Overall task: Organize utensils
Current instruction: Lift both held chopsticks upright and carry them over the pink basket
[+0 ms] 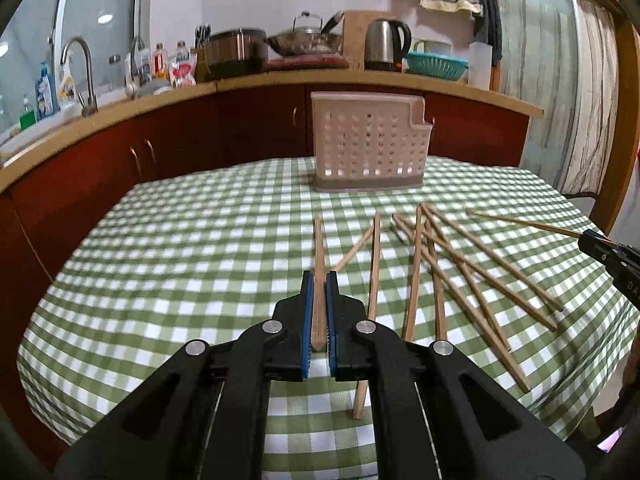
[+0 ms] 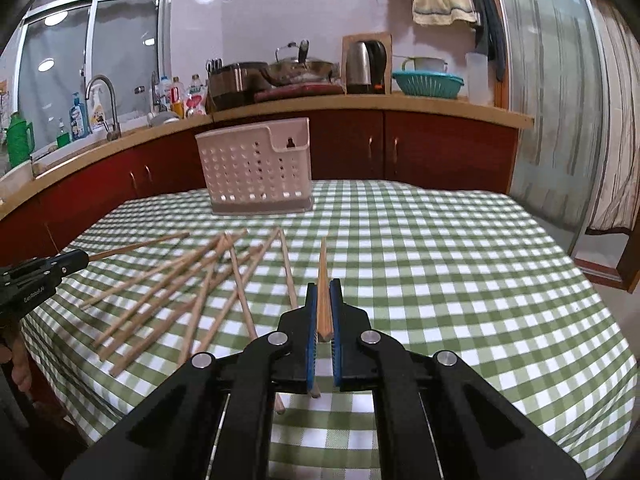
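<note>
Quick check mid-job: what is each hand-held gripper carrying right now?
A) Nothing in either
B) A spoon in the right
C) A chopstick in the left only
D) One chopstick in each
D: the left hand-held gripper and the right hand-held gripper are each shut on a single chopstick.

Both grippers tilt downward above the table: the left gripper (image 1: 319, 280) clamps one chopstick (image 1: 319, 248), the right gripper (image 2: 324, 286) clamps another chopstick (image 2: 322, 276), jaws nearly together.
</note>
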A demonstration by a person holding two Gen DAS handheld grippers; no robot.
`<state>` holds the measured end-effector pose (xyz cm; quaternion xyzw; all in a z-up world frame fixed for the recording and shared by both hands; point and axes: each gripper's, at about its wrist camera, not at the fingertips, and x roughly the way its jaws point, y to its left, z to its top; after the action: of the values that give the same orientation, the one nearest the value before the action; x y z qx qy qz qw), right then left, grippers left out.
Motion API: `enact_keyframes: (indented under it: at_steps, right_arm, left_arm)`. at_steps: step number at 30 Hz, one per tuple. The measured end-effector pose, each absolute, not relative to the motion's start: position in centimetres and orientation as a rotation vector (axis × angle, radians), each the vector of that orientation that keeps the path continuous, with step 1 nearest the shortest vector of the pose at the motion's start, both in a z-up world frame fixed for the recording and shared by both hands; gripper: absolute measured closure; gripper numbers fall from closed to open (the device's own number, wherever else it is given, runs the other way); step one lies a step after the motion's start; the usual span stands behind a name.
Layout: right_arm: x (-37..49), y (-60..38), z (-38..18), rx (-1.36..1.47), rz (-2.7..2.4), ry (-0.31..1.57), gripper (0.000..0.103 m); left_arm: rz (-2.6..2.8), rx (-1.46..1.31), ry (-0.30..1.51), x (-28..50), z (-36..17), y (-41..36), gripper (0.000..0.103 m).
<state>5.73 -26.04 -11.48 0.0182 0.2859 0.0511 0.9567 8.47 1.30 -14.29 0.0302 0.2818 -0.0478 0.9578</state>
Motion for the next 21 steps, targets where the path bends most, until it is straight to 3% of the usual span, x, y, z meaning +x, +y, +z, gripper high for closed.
enact_keyframes:
  at_steps: [21]
  right_arm:
    - [5.8, -25.4, -5.5, 0.05, 0.139, 0.437, 0.097]
  left_arm:
    - [-0.098, 0.061, 0.436, 7.8, -7.6, 2.4, 0.097]
